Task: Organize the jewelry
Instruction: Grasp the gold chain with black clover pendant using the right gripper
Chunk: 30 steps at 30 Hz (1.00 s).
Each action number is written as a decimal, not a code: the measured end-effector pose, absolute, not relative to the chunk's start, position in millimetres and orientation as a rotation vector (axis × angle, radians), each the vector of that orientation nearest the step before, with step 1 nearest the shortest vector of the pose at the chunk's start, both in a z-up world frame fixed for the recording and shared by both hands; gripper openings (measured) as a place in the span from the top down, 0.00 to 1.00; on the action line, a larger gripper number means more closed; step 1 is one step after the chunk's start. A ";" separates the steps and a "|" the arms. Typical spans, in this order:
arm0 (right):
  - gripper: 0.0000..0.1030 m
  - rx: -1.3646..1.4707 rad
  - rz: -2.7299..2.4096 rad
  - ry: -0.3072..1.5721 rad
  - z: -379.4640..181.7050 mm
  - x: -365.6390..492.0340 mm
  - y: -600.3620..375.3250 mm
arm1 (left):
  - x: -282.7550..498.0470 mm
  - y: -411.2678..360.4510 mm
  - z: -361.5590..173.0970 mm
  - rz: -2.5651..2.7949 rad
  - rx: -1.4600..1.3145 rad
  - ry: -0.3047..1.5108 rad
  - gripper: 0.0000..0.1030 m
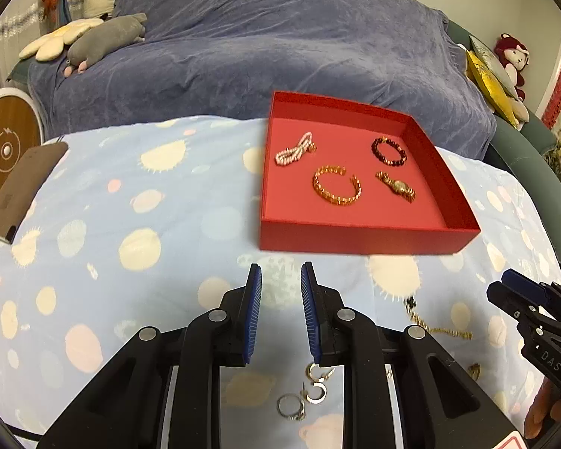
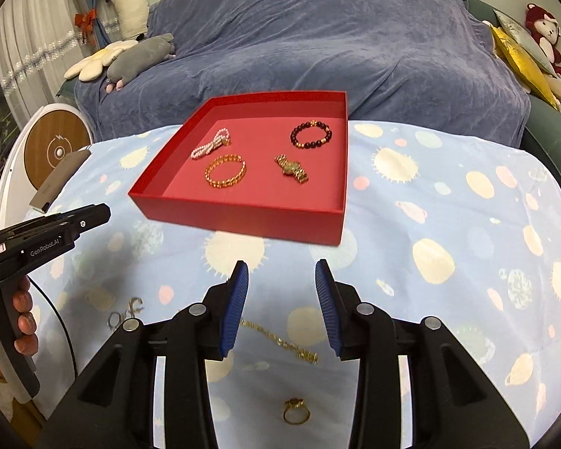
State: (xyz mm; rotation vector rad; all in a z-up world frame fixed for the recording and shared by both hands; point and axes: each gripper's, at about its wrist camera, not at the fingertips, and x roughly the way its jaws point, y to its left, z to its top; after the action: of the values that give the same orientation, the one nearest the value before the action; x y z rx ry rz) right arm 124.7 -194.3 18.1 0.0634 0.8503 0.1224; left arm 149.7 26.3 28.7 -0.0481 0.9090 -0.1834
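Holding nothing, left gripper [image 1: 280, 312] and right gripper [image 2: 282, 307] are seen parted.
Lettering read: "GenRobot.AI", "DAS"; red tray [image 2: 243, 220] unlabelled.

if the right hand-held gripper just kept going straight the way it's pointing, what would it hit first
Probably the near wall of the red tray. The right hand-held gripper is open and aimed over the tablecloth at it. The gold chain lies lower, likely passed over; depth is unclear.

- One red tray [image 2: 243, 220]
- Three bracelets in it: pearl [image 2: 210, 146], gold [image 2: 225, 170], dark beaded [image 2: 311, 134]
- One gold watch [image 2: 291, 169]
- One gold chain [image 2: 280, 341] on the cloth
- Two grippers: left [image 1: 280, 314], right [image 2: 282, 308]
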 end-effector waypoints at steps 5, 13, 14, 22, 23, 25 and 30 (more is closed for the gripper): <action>0.65 0.042 0.152 0.880 3.0 118.6 -183.2 | 126.0 36.1 12.6 -0.174 -0.071 0.943 0.80; 0.66 0.029 0.196 0.934 -18.0 122.5 -164.9 | 115.6 45.6 -1.4 -0.190 -0.056 0.960 0.80; 0.66 0.024 0.196 0.939 -19.7 123.0 -163.5 | 115.4 46.4 -2.2 -0.186 -0.052 0.961 0.80; 0.68 0.001 0.201 0.960 -31.1 132.6 -154.2 | 110.9 44.3 2.2 -0.214 -0.062 0.951 0.80; 0.69 0.000 0.203 0.967 -33.2 133.9 -153.5 | 110.9 44.3 2.3 -0.214 -0.063 0.951 0.80; 0.70 -0.002 0.205 0.977 -36.9 135.8 -151.6 | 111.0 44.1 2.3 -0.214 -0.062 0.951 0.80; 0.72 -0.015 0.205 0.975 -38.7 137.2 -149.5 | 110.5 42.7 2.9 -0.215 -0.059 0.955 0.80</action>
State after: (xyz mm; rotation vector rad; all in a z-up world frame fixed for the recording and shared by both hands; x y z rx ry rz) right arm 137.2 -149.5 -38.7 -0.0145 0.9752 0.2046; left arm 110.5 42.7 2.9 -0.0592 0.9547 -0.2155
